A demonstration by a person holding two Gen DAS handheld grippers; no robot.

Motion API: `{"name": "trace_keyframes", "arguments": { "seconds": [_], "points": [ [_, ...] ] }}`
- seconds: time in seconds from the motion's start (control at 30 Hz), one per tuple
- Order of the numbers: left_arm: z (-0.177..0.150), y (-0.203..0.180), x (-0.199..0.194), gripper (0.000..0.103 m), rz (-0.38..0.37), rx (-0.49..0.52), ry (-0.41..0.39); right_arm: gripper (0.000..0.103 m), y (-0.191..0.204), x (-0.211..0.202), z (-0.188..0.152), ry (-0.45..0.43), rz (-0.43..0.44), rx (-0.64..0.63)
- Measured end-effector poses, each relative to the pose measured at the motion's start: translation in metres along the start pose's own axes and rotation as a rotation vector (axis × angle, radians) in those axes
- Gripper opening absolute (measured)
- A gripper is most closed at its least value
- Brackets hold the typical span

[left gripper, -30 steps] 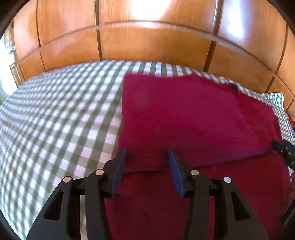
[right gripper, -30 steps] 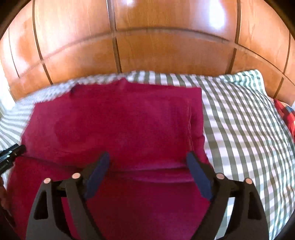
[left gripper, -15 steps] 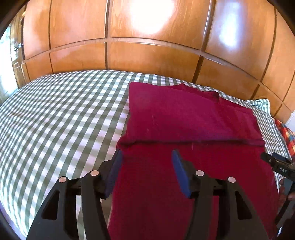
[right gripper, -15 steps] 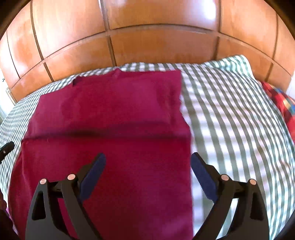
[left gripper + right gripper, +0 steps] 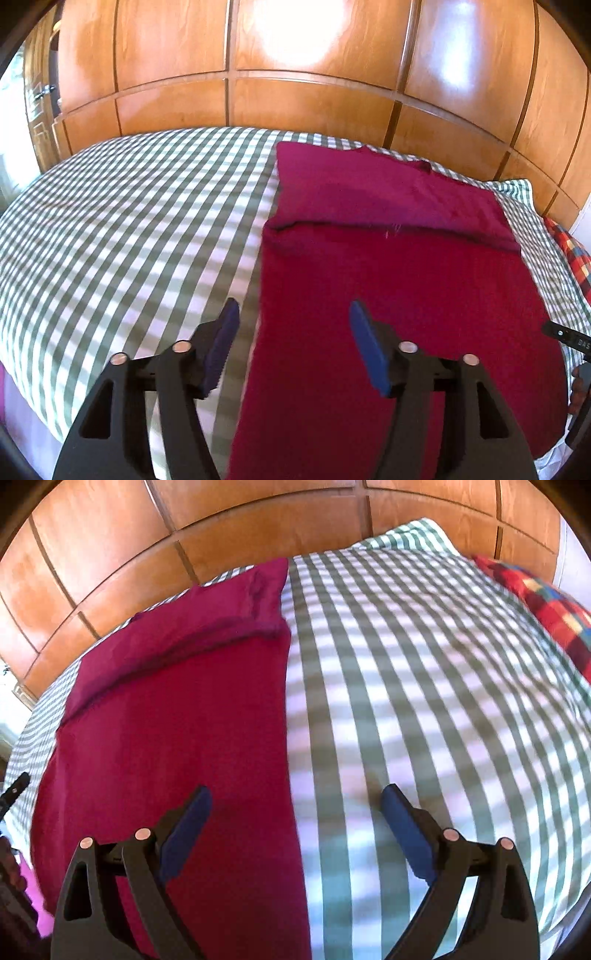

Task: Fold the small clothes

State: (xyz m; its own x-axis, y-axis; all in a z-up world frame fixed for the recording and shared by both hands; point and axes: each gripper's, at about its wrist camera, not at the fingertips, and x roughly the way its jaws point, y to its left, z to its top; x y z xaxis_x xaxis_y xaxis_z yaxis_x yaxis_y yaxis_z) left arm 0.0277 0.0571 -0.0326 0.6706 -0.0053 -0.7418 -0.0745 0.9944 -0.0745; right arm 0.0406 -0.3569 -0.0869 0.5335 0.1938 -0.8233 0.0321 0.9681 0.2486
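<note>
Both tongs gape wide and hold nothing: the left tongs (image 5: 293, 325) straddle the cloth's (image 5: 399, 295) left edge at lower centre, the right tongs (image 5: 295, 808) its right edge. It lies on the bed (image 5: 129, 236), folded band across the upper frame.

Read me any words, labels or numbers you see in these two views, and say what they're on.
"DAS": white letters, cut off by the frame edge, on the right gripper as seen from the left wrist view.
No text shows on the maroon garment, checked bedsheet or wooden panelling.
</note>
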Motion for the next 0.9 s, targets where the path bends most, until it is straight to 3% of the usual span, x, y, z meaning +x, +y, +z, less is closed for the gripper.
{"name": "trace_keyframes", "arguments": {
  "seconds": [0.27,0.33,0.43,0.53,0.6,0.7,0.8,0.9],
  "points": [
    [-0.036,0.039,-0.016,0.063,-0.041,-0.045,0.080,0.090,-0.012,-0.028,-0.038,0.068,0.121,-0.001],
    [-0.046,0.045,-0.021,0.063,-0.058,-0.044,0.102,0.083,-0.013,-0.035,-0.048,0.084,0.133,-0.006],
    [-0.067,0.051,-0.030,0.063,-0.128,-0.054,0.152,0.060,-0.013,-0.044,-0.063,0.121,0.153,-0.035],
    [-0.081,0.048,-0.037,0.062,-0.198,-0.044,0.200,0.043,-0.009,-0.048,-0.080,0.168,0.179,-0.072],
    [-0.089,0.041,-0.040,0.051,-0.227,-0.015,0.220,0.029,0.000,-0.048,-0.091,0.201,0.196,-0.119],
    [-0.093,0.033,-0.040,0.017,-0.265,0.005,0.244,0.012,0.010,-0.046,-0.095,0.204,0.185,-0.158],
    [-0.087,0.029,-0.049,0.012,-0.304,0.011,0.227,0.009,0.017,-0.055,-0.087,0.195,0.233,-0.166],
    [-0.072,0.037,-0.062,0.011,-0.392,-0.056,0.181,0.009,0.019,-0.073,-0.067,0.142,0.309,-0.144]
  ]
}}
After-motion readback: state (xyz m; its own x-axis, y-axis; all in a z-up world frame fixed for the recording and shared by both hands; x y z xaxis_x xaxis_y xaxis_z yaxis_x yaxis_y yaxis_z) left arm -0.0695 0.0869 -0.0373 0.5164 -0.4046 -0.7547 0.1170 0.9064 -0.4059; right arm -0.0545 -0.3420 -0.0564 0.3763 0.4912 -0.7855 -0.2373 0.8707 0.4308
